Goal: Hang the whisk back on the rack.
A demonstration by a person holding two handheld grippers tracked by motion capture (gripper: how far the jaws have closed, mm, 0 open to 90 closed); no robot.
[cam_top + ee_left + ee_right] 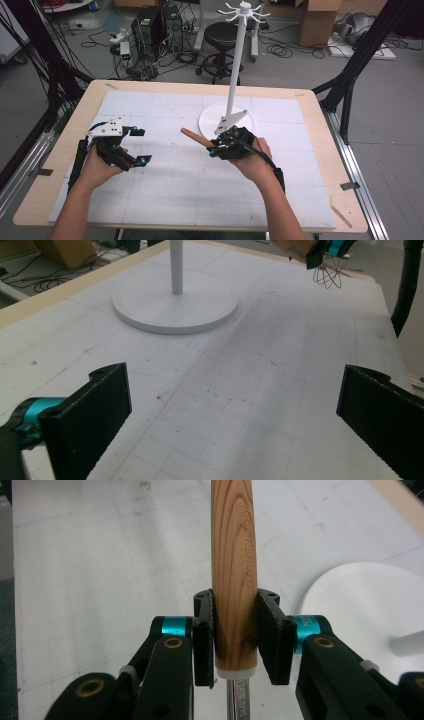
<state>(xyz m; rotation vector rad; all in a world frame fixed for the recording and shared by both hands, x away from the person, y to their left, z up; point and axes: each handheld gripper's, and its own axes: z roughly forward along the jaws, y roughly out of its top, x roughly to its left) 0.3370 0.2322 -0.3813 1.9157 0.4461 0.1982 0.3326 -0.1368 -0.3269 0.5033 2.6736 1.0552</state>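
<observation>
Whisk clamped in right gripper jaws, wooden handle pointing away; left gripper jaws wide, empty.

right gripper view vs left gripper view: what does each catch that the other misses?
Right gripper view alone: the right gripper shut on a whisk's wooden handle, lettering stamped on the wood, a metal stem below it.

Left gripper view alone: the left gripper open over bare mat, and the whisk's wire loops at the top edge.

Both: the white gridded mat and the rack's round white base.
</observation>
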